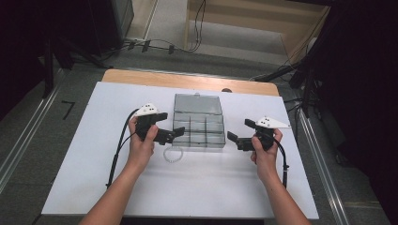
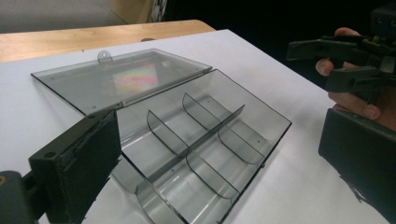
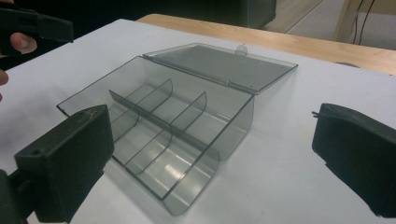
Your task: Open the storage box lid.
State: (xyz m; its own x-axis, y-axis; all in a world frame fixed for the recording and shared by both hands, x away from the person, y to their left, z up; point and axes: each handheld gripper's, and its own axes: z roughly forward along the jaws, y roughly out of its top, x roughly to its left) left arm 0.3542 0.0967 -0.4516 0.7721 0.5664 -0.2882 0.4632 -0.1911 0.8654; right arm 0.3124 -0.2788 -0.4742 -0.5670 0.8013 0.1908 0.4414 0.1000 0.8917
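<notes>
Both tools, left tool [image 1: 174, 134] and right tool [image 1: 233, 139], hung spread and empty beside the open box [image 1: 198, 126]; a careless nudge could have slid it across the bench [image 1: 94, 154].

White sheet [image 1: 202, 187] over wooden table [image 1: 187, 80]; grey floor [image 1: 28, 154], cables [image 1: 155, 45], dark surroundings.

White surface [image 1: 94, 154] lay under both grippers; small clear ring [image 1: 172, 155] sat just below the left gripper; cables [image 1: 155, 45] far beyond.

Smoky grey transparent plastic compartment box [image 1: 198, 123]: glossy, smooth, lid reflective. Matt white sheet [image 1: 94, 154] over the pale wooden worktop [image 1: 141, 77]. Black claw pads [image 3: 70, 154] matt, slightly rough. Small clear beaded ring [image 1: 172, 155], shiny.
</notes>
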